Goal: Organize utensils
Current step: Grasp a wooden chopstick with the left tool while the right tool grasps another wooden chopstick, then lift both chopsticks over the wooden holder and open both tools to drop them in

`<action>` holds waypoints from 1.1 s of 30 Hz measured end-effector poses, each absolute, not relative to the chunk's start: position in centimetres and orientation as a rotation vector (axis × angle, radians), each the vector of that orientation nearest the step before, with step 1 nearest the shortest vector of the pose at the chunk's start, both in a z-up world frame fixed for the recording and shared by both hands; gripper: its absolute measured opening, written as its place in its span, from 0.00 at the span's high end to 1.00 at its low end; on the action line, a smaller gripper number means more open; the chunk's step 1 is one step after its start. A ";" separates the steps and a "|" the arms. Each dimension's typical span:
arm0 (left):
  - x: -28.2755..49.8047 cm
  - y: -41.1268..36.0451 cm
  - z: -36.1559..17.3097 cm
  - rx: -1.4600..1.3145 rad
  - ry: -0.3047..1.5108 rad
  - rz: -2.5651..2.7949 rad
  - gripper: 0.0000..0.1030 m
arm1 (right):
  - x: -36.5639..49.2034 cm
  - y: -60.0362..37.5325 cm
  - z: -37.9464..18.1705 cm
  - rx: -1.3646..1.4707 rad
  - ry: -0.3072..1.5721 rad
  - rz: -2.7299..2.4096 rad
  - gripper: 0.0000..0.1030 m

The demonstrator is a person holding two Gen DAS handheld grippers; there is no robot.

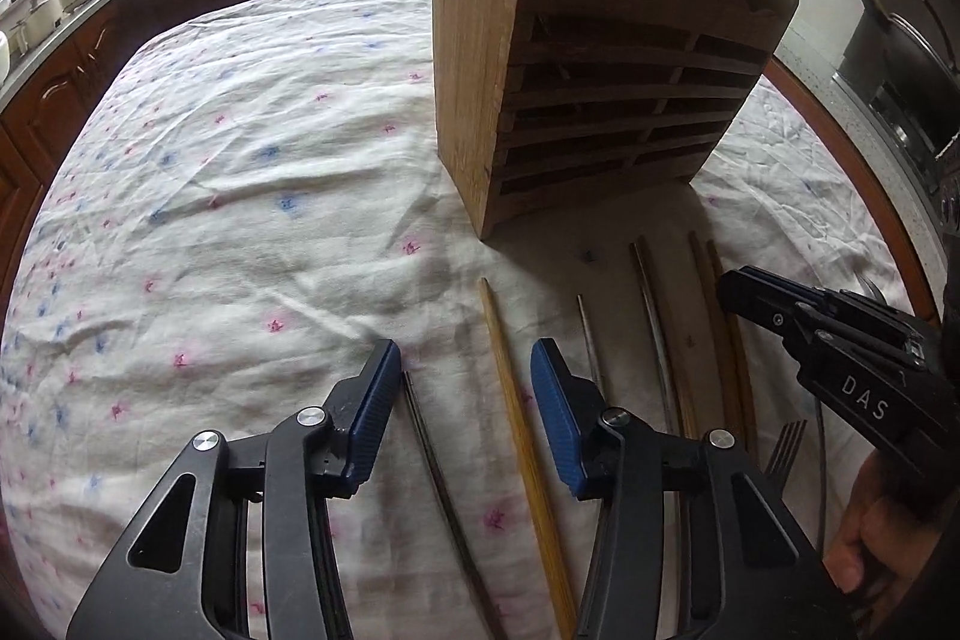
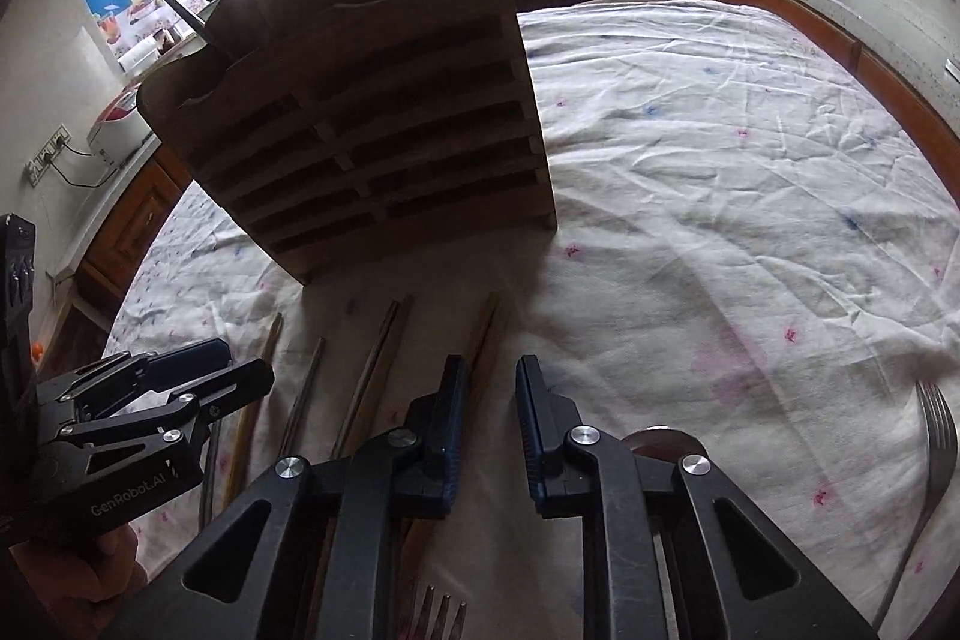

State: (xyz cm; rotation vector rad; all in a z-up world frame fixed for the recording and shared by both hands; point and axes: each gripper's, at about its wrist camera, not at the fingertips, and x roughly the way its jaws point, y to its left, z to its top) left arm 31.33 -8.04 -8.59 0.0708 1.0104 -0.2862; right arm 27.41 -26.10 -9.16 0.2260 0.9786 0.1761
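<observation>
Two hand-held grippers point steeply down over a round table draped in a crumpled white cloth with small pink and blue flowers (image 1: 240,172). Largest on it is a tall slatted wooden utensil rack (image 1: 576,100), standing in the upper middle of both views, with a wooden handle and a dark utensil rising from its top compartments.

In front of the rack, across the lower middle of the left wrist view, loose utensils lie in a row on the cloth: a pale wooden chopstick (image 1: 519,436), a thin dark curved chopstick (image 1: 441,484) to its left, more sticks to its right, and a metal fork (image 1: 786,445) near the right edge.

Left gripper (image 1: 465,364), low in its own view, has its blue-padded jaws partly apart, straddling the pale chopstick without touching it; nothing is held. Right gripper (image 2: 492,379) has its jaws nearly together with only a narrow gap, and nothing shows between the pads. A brown wooden stick (image 2: 483,334) lies just beyond its left finger. A second metal fork (image 2: 936,436) lies at the right edge of the right wrist view. A hand (image 1: 870,526) grips the right gripper's body at the lower right of the left wrist view.
</observation>
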 end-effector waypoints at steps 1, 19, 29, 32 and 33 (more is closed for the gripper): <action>31.3 -8.1 -8.6 0.079 1.009 -0.286 0.56 | 27.5 -26.1 -9.2 0.221 0.981 0.171 0.87; 31.6 -9.8 -8.3 0.113 0.986 -0.348 0.94 | 28.6 -26.6 -9.0 0.235 0.982 0.194 0.92; 27.1 -5.5 -2.1 -0.062 0.866 -0.419 0.96 | 24.5 -28.1 -3.3 0.362 0.836 0.260 0.94; 25.5 -4.3 0.0 -0.098 0.822 -0.425 0.96 | 23.1 -28.5 -1.3 0.362 0.790 0.273 0.96; 25.0 -4.1 0.7 -0.109 0.809 -0.428 0.96 | 22.8 -28.5 -0.6 0.360 0.778 0.275 0.96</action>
